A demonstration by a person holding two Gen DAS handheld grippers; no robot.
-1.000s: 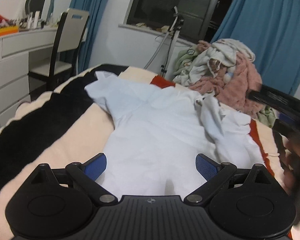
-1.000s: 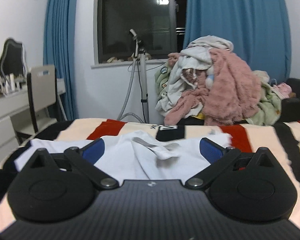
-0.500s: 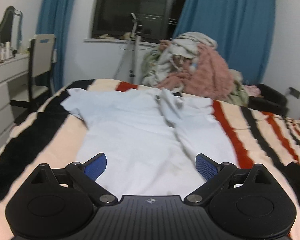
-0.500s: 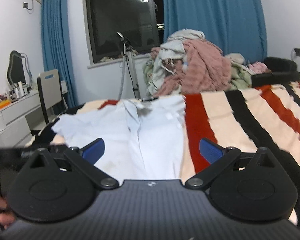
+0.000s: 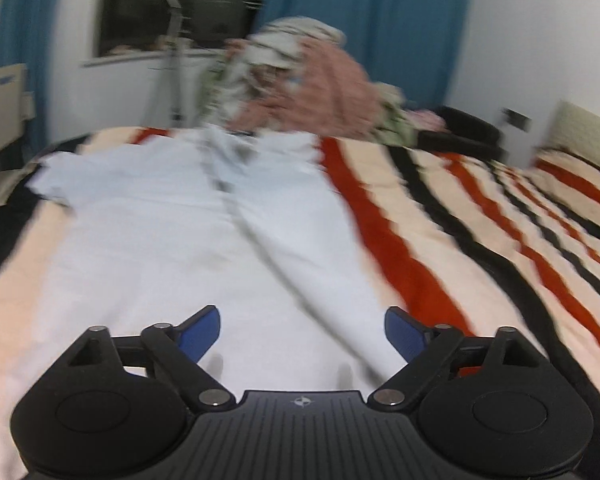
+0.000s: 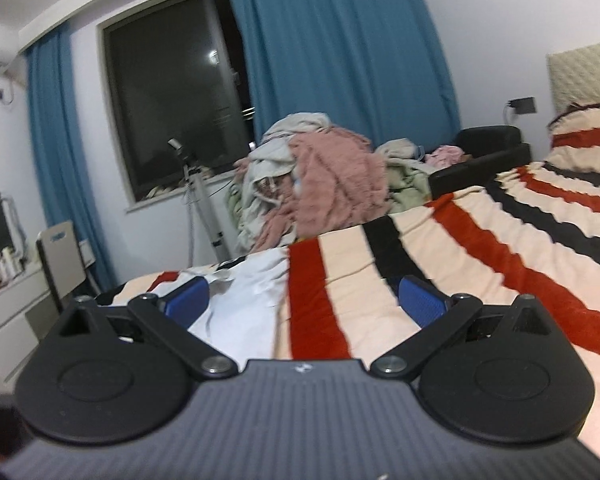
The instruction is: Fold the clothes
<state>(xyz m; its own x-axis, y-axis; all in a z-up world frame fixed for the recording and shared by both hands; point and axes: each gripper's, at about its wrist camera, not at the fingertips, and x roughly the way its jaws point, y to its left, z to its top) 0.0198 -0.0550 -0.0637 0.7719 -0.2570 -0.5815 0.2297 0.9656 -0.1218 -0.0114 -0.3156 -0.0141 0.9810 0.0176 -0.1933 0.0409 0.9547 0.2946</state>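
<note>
White cotton, a pale shirt (image 5: 172, 240) lies spread flat on the striped bed cover (image 5: 480, 216), collar end toward the window and hem nearest my left camera. A long fold or placket line runs down its middle from the collar toward the lower right; the frame is motion-blurred, so I cannot make out finer detail. One sleeve spreads out to the left at the far end.

My left hand-held gripper (image 5: 302, 334) hovers over the hem region of the shirt, its blue-padded fingers (image 5: 202, 330) spread wide apart with only cloth seen between them. I see no fabric pinched; whether the tips touch the shirt I cannot tell.

My right hand-held gripper (image 6: 302, 300) sits low over the bed, to the right of the shirt (image 6: 244, 300). Its fingers (image 6: 422, 300) are likewise spread wide and hold nothing. The left pad overlaps the shirt's edge in the view, while the right pad stands over the cream and red stripes of the bed cover (image 6: 480, 248).

Beyond the bed, a heap of unfolded laundry (image 6: 320, 184), with a pink fleecy piece on top, rises beside the blue curtain (image 6: 340, 60) and the dark window (image 6: 172, 100). A tripod stand (image 6: 198, 196) is set in front of the window, and a chair (image 6: 60, 256) stands at a white dresser (image 6: 8, 312) on the left.
</note>
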